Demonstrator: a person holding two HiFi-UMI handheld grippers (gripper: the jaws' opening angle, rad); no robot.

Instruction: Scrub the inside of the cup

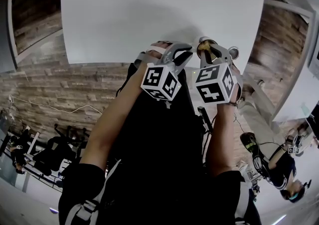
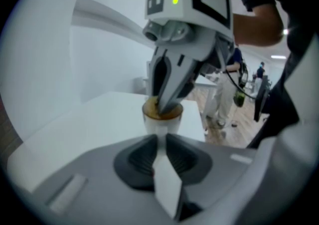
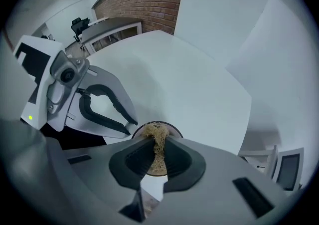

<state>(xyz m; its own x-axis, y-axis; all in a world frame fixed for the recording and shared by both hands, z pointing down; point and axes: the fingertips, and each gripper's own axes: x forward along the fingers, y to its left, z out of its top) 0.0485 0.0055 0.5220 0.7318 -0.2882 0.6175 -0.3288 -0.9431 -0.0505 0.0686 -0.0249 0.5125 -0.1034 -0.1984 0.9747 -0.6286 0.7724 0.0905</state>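
Your left gripper (image 2: 160, 141) has its jaws narrow, clamped on a flat white part that runs up to the cup (image 2: 162, 119). It looks like the handle, but I can't confirm that.

Your right gripper (image 3: 157, 154) points steeply down, jaws pinched on a tan fibrous scrubber (image 3: 157, 141) that sits inside the cup mouth.

In the head view the cup (image 1: 205, 48) is at the near edge of the white table (image 1: 164, 9), towards its right corner. I can't tell whether its base touches the top.

Room:
- The tabletop runs wide ahead and to your left.
- On the right, the table edge (image 3: 247, 100) is near.
- The two grippers are just beside each other, fingertips almost meeting at the rim.
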